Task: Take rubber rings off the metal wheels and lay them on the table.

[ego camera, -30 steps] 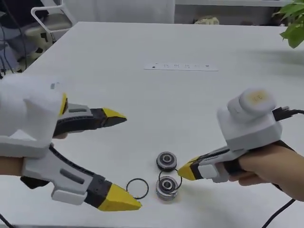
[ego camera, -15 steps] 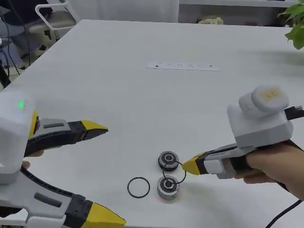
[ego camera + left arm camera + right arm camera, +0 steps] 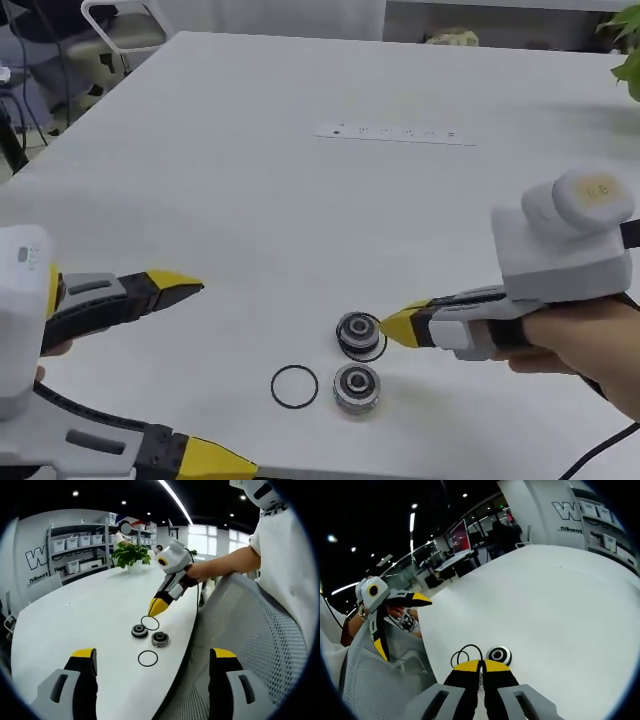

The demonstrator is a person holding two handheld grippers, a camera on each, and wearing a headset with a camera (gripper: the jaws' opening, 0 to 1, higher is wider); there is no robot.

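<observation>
Two metal wheels lie near the table's front edge, one farther (image 3: 357,330) and one nearer (image 3: 356,386). Left of the nearer wheel a loose black rubber ring (image 3: 294,387) lies flat. My right gripper (image 3: 386,326) is shut on a second rubber ring (image 3: 378,350), which hangs at the farther wheel and overlaps it. In the right gripper view this ring (image 3: 471,651) loops up from the shut tips (image 3: 480,666), beside a wheel (image 3: 498,655). My left gripper (image 3: 225,378) stands wide open to the left, holding nothing. The left gripper view shows both wheels (image 3: 139,630) (image 3: 160,639) and the held ring (image 3: 150,623).
A flat white strip (image 3: 395,133) lies far across the white table (image 3: 250,170). A chair (image 3: 120,25) stands at the back left and a plant (image 3: 630,70) at the back right. A mesh chair back (image 3: 240,630) sits close behind the table's front edge.
The right gripper has drawn the ring from the nearer wheel up to the farther wheel. The left gripper has pulled back to the left, still open.
</observation>
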